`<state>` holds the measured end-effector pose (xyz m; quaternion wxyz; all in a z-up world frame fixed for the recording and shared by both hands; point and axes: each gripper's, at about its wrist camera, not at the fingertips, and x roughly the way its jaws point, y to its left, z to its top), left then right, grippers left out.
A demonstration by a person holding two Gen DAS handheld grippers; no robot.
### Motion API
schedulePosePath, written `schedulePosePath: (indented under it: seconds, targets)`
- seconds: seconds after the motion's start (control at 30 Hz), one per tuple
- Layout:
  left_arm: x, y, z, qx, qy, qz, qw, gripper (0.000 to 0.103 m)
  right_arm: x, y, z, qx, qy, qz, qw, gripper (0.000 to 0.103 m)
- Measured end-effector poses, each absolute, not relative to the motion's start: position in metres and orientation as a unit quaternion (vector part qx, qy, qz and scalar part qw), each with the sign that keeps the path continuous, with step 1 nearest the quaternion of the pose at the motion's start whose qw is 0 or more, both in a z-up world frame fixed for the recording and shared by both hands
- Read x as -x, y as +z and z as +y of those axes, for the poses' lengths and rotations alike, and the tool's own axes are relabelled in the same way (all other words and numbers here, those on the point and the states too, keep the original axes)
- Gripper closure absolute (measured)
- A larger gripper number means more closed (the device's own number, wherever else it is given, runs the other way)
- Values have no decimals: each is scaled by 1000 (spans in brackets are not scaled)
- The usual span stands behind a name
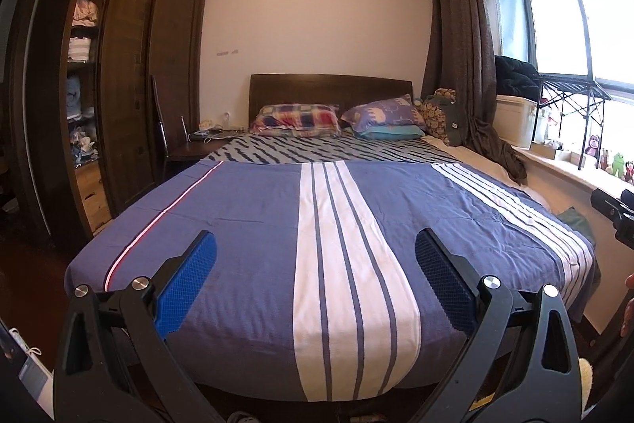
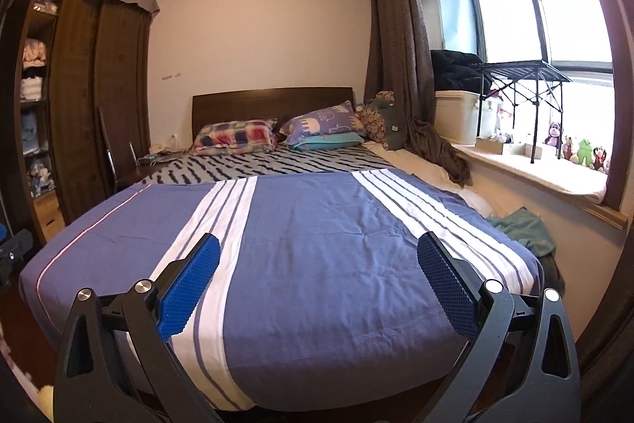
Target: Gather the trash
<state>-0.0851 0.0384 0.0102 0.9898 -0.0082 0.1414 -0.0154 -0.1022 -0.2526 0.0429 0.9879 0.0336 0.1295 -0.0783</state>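
My left gripper (image 1: 315, 244) is open and empty, held above the foot of a bed with a blue and white striped cover (image 1: 253, 224). My right gripper (image 2: 317, 246) is open and empty too, over the same bed cover (image 2: 317, 224), a little further right. The right gripper's body shows at the right edge of the left wrist view (image 1: 616, 213). The left gripper's body shows at the left edge of the right wrist view (image 2: 14, 252). I see no clear piece of trash on the bed. Small items lie on the floor under the bed's foot (image 1: 241, 417), too cut off to identify.
Two pillows (image 1: 297, 119) (image 2: 237, 136) lie at the headboard. A dark wardrobe (image 1: 123, 86) stands left, with a cluttered nightstand (image 1: 206, 139) beside the bed. A window sill with toys (image 2: 570, 149), a folding table (image 2: 523, 74) and a green cloth (image 2: 519, 228) are on the right.
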Motion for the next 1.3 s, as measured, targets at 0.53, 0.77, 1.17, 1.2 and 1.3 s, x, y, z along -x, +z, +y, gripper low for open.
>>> schedulePosePath:
  seconds: [0.53,0.77,1.17,1.2,1.3]
  targets:
    - [90,12,44,16,-14,135,991,8,107,47,-248,-35,-71,117,990,3]
    - [92,13,43,15,-16,134,991,8,107,47,-248,-38,-68,119,990,3]
    - [92,14,40,13,-17,135,991,8,107,48,-248,-42,-62,119,990,3]
    - [92,14,40,13,-17,134,991,8,107,48,-248,-41,-62,119,990,3]
    - [92,14,40,13,-19,134,991,8,107,47,-247,-41,-60,120,990,3]
